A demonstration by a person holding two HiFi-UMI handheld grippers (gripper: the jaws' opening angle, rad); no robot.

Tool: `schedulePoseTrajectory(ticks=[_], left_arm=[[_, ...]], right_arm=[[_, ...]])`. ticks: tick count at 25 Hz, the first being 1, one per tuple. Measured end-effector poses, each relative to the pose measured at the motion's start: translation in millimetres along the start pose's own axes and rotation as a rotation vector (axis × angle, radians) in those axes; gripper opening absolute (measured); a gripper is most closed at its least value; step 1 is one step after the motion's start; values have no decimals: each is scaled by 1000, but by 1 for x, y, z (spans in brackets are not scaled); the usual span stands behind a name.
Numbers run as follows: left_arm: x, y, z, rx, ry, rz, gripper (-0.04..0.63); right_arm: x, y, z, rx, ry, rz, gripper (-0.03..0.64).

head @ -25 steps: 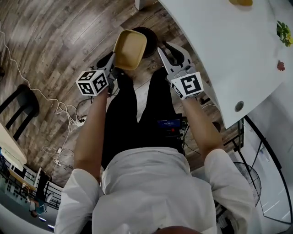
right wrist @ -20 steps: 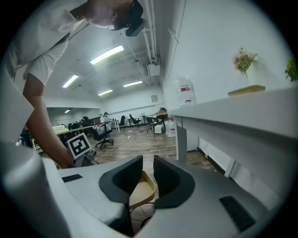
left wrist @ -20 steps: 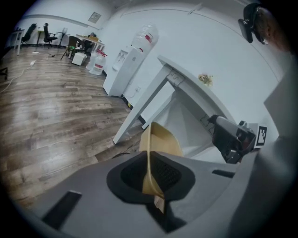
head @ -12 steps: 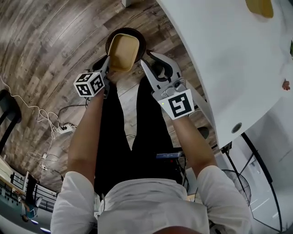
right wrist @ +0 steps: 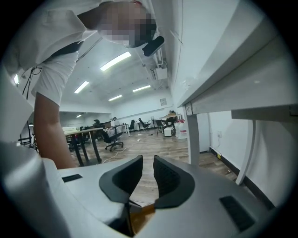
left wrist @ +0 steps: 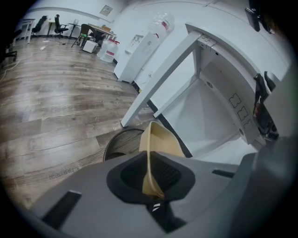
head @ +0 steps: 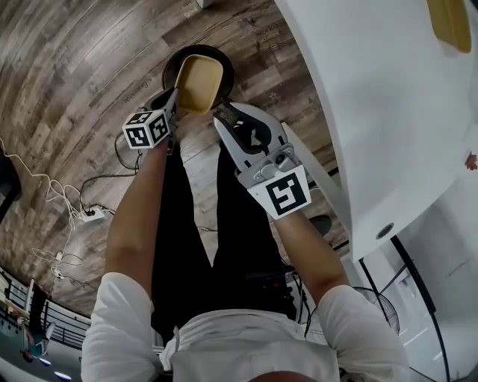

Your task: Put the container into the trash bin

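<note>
A tan plastic container [head: 199, 80] hangs mouth-up right over the round black trash bin [head: 170, 69] on the wooden floor. My left gripper [head: 176, 104] is shut on the container's near rim. In the left gripper view the thin tan wall [left wrist: 150, 153] stands edge-on between the pads, with the bin's rim [left wrist: 116, 143] just below and beyond it. My right gripper [head: 237, 124] hovers beside the container to the right, apart from it. Its jaws [right wrist: 148, 173] stand a narrow gap apart with nothing between them.
The white table [head: 373, 97] fills the right side, and its slanted leg [left wrist: 158, 81] comes down close behind the bin. A second tan container [head: 450, 22] lies on the table. Cables and a power strip [head: 91, 216] trail on the floor at left.
My left gripper has sunk with the container, bringing it closer over the bin. The right gripper has dropped a little too and sits nearer the person's legs in the picture.
</note>
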State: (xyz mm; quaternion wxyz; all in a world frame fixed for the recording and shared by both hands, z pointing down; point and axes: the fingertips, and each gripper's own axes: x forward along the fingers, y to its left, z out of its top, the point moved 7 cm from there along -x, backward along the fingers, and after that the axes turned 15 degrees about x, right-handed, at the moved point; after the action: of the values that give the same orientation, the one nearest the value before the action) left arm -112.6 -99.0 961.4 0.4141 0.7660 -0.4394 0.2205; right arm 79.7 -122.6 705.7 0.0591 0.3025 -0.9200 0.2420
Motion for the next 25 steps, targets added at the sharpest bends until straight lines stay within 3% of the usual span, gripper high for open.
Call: schedulePoseTrajectory(ticks=[10,13,16,21,25], left_arm=[[30,16,-25,-29,-6,16,28],[38,17,-33,-41,4,4,31],[39,16,-43,-76,5,19,131],[-1,3,-48,-84,0,6,133],[-57,-12,-17,-33,-59,-34,133]], right_arm=[[7,-21,-11,17,9,-5,92],[12,-20,-17,-22,16,19,92],[14,-16,-24,-59,39,42,92],[14,1,-10,-77,54,60,92],[11,20,28,-103,64,64,92]])
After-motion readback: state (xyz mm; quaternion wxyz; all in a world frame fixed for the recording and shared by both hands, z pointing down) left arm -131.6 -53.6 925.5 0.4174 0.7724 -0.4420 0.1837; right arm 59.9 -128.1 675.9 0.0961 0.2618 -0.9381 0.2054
